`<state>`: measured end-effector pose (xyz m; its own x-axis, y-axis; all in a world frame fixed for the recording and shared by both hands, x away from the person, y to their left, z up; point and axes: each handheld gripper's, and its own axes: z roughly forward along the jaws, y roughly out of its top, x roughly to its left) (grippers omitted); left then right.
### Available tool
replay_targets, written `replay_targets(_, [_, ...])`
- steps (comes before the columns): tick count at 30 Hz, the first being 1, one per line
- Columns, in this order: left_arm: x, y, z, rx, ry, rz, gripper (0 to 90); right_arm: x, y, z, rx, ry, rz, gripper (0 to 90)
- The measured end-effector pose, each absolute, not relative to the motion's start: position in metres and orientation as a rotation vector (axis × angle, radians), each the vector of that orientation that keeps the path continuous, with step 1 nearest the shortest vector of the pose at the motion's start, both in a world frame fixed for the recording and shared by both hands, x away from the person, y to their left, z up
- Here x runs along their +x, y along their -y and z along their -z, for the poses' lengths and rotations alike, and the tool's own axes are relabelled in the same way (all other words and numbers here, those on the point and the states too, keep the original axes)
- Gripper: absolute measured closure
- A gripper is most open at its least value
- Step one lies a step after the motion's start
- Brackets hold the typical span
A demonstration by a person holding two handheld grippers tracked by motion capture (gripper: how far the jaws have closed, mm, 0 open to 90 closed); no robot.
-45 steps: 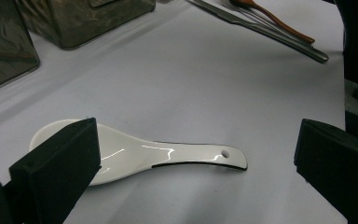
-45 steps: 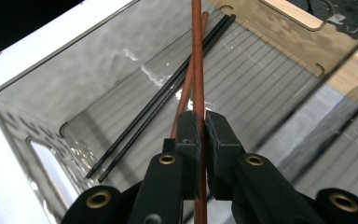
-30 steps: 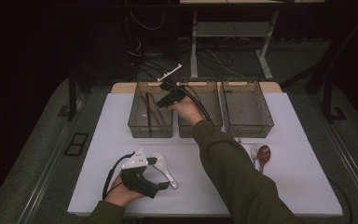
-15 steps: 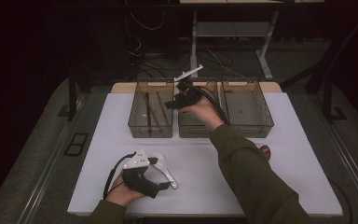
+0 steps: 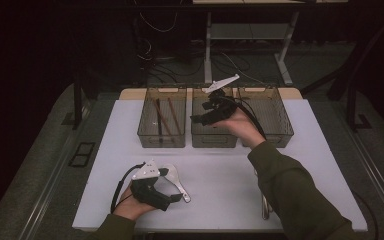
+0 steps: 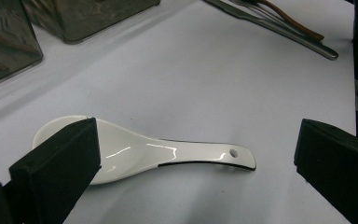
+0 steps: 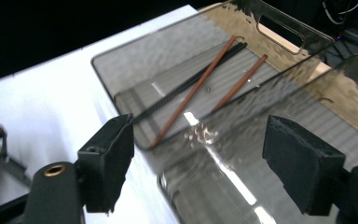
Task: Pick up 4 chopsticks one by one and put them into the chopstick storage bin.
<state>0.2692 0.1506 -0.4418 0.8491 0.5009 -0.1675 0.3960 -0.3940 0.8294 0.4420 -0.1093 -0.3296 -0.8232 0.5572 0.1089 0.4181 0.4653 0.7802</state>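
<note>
On the white table, the left gripper (image 6: 186,154), jaws apart, straddles a white ceramic soup spoon (image 6: 140,154), not yet grasped. The right gripper (image 7: 214,168), empty and open, hovers over the bins; chopsticks (image 7: 200,84) already lie in the left bin (image 5: 161,137).

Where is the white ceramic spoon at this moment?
In the high view, the white ceramic spoon lies on the table at the near left, right beside the left gripper, whose open fingers bracket it.

Bare table (image 5: 220,165) between spoon (image 5: 176,181) and bins (image 5: 215,139), cutlery (image 5: 264,205) at right edge
</note>
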Motion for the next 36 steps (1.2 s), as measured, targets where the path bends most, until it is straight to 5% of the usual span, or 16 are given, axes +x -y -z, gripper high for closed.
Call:
replay_targets(15, [0.268, -0.151, 0.445, 2.052, -0.67, -0.132, 0.0, 0.402, 0.154, 0.337, 0.78, -2.522, -1.352, 18.2])
replay_targets(36, [0.267, -0.148, 0.443, 2.056, -0.658, -0.147, 0.0, 0.344, 0.202, 0.392, 0.882, -2.518, -1.345, 18.1])
